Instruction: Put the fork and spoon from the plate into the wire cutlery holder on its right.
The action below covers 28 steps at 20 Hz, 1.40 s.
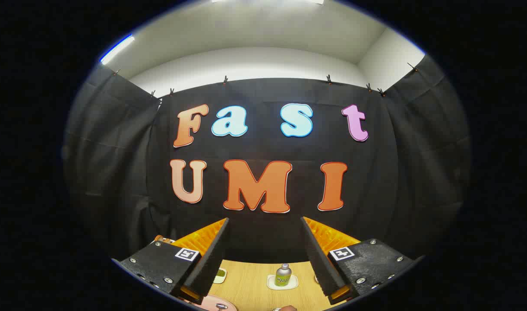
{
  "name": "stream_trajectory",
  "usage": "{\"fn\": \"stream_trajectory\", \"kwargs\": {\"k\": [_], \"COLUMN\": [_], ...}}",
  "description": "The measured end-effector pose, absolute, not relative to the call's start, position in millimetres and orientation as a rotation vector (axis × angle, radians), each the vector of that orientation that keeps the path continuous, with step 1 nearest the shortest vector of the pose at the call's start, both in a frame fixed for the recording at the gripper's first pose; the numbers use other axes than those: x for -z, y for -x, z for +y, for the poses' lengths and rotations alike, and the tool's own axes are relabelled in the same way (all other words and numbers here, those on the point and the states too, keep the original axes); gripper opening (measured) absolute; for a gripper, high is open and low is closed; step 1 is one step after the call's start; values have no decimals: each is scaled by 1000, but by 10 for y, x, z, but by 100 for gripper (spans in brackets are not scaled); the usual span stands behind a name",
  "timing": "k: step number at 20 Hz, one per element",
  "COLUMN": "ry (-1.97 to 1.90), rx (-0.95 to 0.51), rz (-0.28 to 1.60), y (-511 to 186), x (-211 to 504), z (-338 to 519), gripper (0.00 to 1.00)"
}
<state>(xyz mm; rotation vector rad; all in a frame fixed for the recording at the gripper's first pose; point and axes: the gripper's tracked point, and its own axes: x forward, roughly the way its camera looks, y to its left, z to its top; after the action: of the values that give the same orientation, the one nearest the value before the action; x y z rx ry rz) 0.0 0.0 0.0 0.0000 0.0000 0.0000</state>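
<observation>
The gripper [265, 224] is being held high and level, pointing at the far wall, its fingers standing well apart with nothing between them. Below the fingers a wooden table [250, 287] is showing. At its near edge, under the left finger, the rim of a pink plate [211, 303] is appearing with a metal utensil end [221, 306] lying on it; fork or spoon cannot be told. Farther off, between the fingers, a small bottle [283, 275] is standing upright on a white coaster [282, 283].

Pale wood-grain table [250, 285], silver-and-green bottle [283, 274] on a white coaster [272, 285], pink plate [211, 303].
</observation>
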Motion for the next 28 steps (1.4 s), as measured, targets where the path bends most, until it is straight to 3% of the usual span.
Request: {"fn": "stream_trajectory", "kwargs": {"k": [18,28], "ry": [-16,2], "rx": [-135,-193], "rz": [54,341], "y": [-56,40], "x": [520,1726], "z": [597,1057], "gripper": [94,95]}}
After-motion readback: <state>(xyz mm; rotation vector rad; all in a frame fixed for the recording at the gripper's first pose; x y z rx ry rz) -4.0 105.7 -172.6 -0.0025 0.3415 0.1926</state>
